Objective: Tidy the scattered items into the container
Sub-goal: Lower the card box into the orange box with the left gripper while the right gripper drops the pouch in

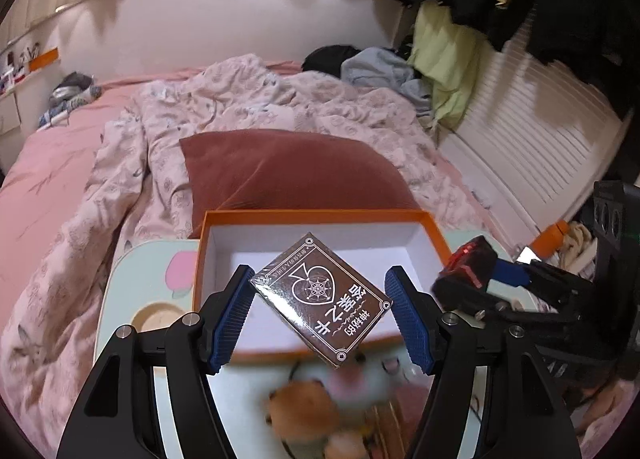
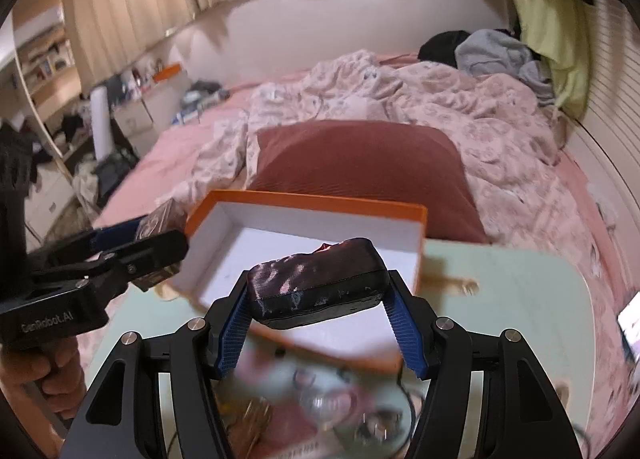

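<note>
Blurred items: several small things (image 1: 320,415) lie on the tabletop's near edge below both grippers, too smeared to name; they look not yet tidied.
Left gripper (image 1: 320,313): jaws look closed on a dark card box (image 1: 322,299) held cornerwise, one corner at each blue pad, though contact at the right pad is hard to confirm.
Card box handling: stiff and light by the look of it, with a glossy wrap that may slip; a grip across its flat long edges would probably sit surer than this corner hold.
Right gripper (image 2: 318,309): jaws clenched on the ends of a dark shiny pouch (image 2: 318,283).
Pouch handling: satin-like fabric, soft and padded, so it should give under pressure; the middle of its length seems the best hold, and it is unlikely to break if dropped.
Where they are: both held in the air over the near rim of the orange box (image 1: 434,233).
Orange box: open, white inside, nothing in it, at the tabletop's (image 2: 520,287) far edge.
Beyond: red pillow (image 1: 288,167) just behind the box, then the bed (image 1: 52,179) with its rumpled quilt.
</note>
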`<action>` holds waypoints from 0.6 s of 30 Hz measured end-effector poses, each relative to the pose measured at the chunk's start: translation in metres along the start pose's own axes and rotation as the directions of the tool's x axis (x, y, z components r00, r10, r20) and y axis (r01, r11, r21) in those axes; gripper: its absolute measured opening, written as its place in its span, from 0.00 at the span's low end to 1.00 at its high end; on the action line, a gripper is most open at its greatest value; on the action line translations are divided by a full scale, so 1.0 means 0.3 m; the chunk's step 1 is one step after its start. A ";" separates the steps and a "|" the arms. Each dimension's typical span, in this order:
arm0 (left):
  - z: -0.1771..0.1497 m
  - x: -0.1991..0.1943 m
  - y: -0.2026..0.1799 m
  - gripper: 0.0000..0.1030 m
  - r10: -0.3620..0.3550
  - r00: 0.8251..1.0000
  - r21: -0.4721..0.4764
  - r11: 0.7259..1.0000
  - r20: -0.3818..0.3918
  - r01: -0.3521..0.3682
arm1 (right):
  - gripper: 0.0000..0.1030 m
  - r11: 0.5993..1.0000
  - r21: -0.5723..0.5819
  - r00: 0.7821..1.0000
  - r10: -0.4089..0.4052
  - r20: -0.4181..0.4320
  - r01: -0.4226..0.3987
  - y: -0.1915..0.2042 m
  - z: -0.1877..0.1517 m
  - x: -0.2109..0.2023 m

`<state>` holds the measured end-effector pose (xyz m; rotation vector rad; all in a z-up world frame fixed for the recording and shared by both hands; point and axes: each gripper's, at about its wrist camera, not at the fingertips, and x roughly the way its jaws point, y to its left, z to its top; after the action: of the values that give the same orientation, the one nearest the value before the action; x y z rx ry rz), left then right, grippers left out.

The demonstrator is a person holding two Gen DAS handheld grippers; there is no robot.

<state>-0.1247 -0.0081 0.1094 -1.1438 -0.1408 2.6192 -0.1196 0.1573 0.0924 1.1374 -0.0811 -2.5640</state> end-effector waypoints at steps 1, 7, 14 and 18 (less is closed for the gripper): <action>0.010 0.025 0.006 0.66 0.010 1.000 -0.001 1.000 -0.014 -0.010 | 0.62 1.000 -0.013 1.000 -0.014 -0.017 0.014 0.007 0.018 0.035; 0.025 0.155 0.043 0.66 0.091 0.992 0.026 0.996 -0.085 -0.089 | 0.62 0.995 -0.032 0.993 -0.100 -0.058 0.099 0.000 0.048 0.138; 0.015 0.217 0.070 0.66 0.094 0.988 0.017 0.996 -0.123 -0.093 | 0.62 0.977 -0.044 0.975 -0.211 -0.064 0.209 -0.022 0.057 0.210; 0.009 0.260 0.080 0.67 0.083 0.978 0.002 0.996 -0.189 -0.084 | 0.62 0.979 -0.017 0.977 -0.206 -0.053 0.205 -0.038 0.062 0.200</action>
<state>-0.1823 -0.0081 0.0514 -1.4218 -0.0631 2.5641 -0.1738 0.1472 0.0604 1.2704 0.0682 -2.7049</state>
